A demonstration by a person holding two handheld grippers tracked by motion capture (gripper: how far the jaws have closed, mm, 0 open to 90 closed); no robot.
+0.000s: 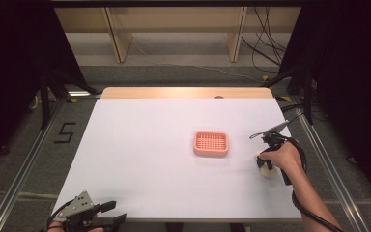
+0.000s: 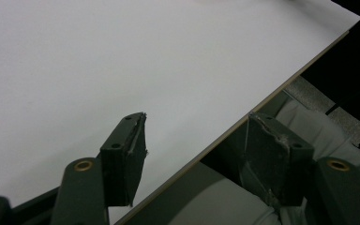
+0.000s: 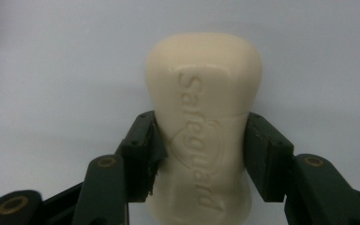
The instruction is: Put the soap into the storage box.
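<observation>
**Soap bar – clamped at the waist, right side of table**

The soap bar (image 3: 204, 126) is cream-coloured, with rounded ends and a narrowed middle. The word "Safeguard" is pressed into its upper face and runs along its length. In the right gripper view the long axis points straight away from the camera, in line with the two jaws. The far end is free; the near end lies between the jaw arms.

The right gripper (image 3: 201, 157) pinches the bar across the narrow waist, one pad touching each side. In the high view the bar (image 1: 265, 170) sits low over the white table (image 1: 149, 159), near the right edge and nearer than the pink soap dish (image 1: 211, 143) – the two are apart. The right hand (image 1: 286, 155) covers most of the bar there.

The left gripper (image 2: 197, 150) is at the near left corner of the table. Its jaws are spread and hold nothing; one is over the tabletop, the other past the edge.
</observation>
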